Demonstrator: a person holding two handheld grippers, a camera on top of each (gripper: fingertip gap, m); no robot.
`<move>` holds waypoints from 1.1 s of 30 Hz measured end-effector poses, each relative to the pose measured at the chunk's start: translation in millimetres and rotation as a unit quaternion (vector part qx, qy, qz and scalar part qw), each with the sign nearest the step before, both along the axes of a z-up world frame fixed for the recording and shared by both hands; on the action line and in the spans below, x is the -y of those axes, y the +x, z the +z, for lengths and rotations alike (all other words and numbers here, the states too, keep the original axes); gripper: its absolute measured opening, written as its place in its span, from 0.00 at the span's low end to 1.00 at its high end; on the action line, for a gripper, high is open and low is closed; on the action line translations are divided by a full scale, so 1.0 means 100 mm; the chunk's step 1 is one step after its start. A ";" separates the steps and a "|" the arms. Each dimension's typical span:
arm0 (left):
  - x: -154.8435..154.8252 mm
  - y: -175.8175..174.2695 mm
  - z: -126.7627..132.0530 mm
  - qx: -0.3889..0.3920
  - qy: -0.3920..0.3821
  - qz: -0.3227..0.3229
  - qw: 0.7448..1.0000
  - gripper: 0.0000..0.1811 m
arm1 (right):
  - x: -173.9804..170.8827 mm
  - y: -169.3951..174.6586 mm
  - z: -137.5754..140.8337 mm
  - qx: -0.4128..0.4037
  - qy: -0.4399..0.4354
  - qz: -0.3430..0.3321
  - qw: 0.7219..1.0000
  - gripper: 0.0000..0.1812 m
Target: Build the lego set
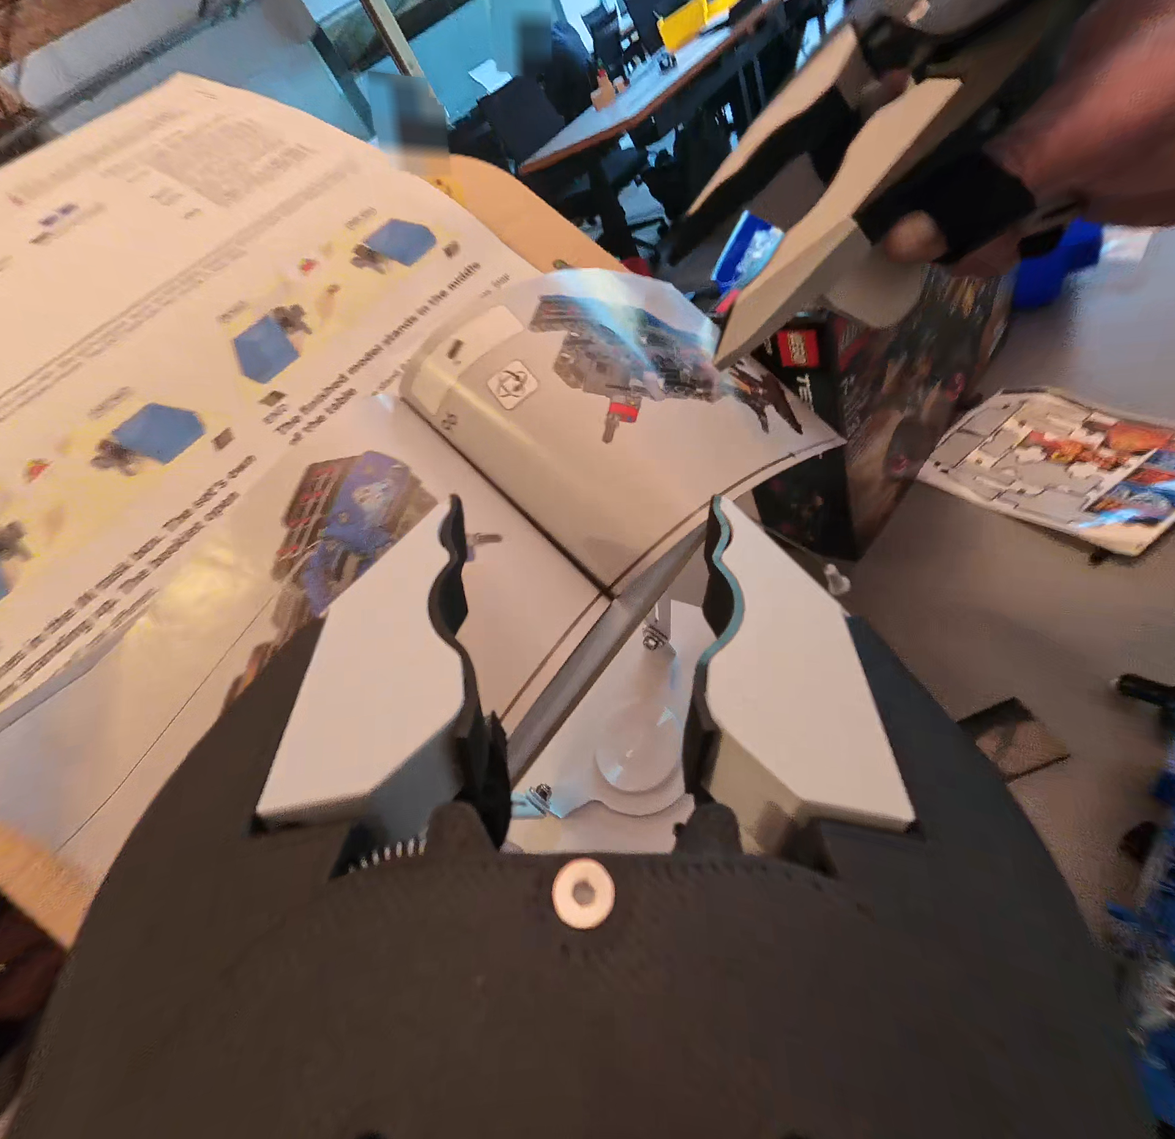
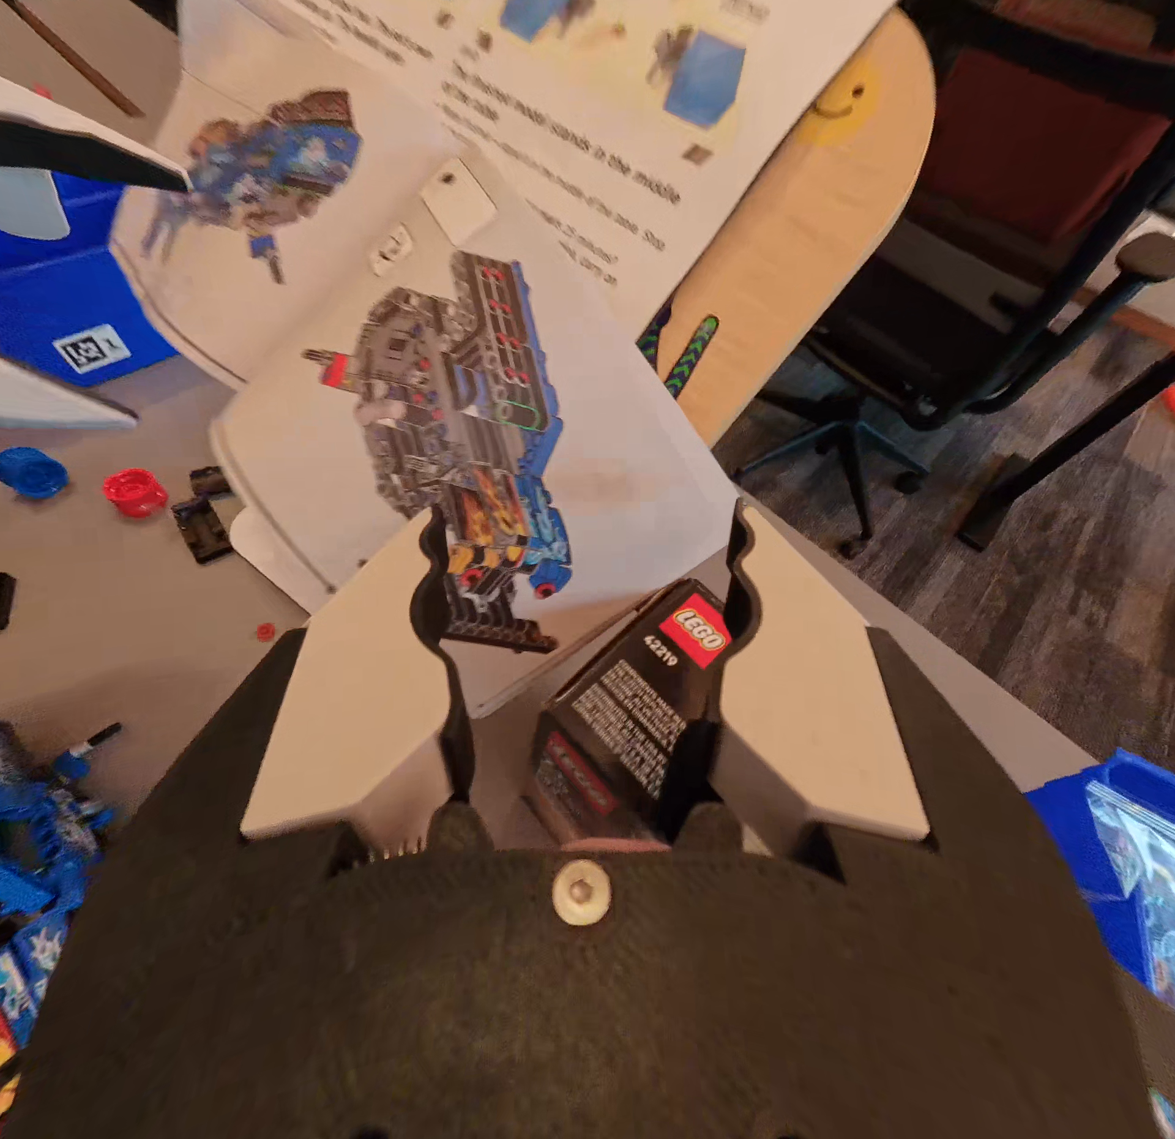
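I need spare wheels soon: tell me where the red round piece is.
In the right wrist view the red round piece lies on the grey table at the left, between a blue round piece and small black parts, beside the open instruction booklet.

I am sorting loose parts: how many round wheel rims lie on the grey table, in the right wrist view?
2. A blue round plastic rim lies at the left edge; a red round plastic rim lies just right of it. More may be hidden beyond the frame.

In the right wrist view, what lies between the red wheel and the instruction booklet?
In the right wrist view, two small black pieces lie on the table between the red wheel and the instruction booklet.
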State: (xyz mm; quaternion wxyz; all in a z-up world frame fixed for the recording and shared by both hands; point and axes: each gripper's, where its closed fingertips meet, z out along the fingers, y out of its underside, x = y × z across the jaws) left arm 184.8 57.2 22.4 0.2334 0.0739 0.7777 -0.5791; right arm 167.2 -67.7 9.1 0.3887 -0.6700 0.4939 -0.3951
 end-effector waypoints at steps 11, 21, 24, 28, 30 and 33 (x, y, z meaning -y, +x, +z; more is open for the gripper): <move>0.28 0.05 -0.36 0.021 0.033 0.002 0.999 0.40 | 0.03 0.11 -0.04 -0.001 -0.056 -0.007 0.998 0.28; 0.25 0.02 -0.34 0.027 0.034 0.001 0.999 0.40 | -0.20 -0.02 0.10 0.005 -0.068 0.037 0.997 0.03; 0.24 -0.03 -0.26 0.037 0.017 -0.010 0.999 0.43 | -0.34 -0.09 0.18 -0.012 -0.043 0.067 0.997 0.01; 0.21 -0.11 -0.20 0.080 0.016 -0.024 0.996 0.49 | -0.69 -0.13 0.40 -0.018 0.043 0.130 0.990 0.01; 0.18 -0.13 -0.14 0.096 0.003 -0.028 0.995 0.49 | -0.85 -0.12 0.52 -0.016 0.074 0.156 0.985 0.02; 0.13 -0.16 -0.08 0.093 -0.009 -0.043 0.995 0.50 | -1.09 -0.08 0.75 -0.007 0.132 0.193 0.972 0.06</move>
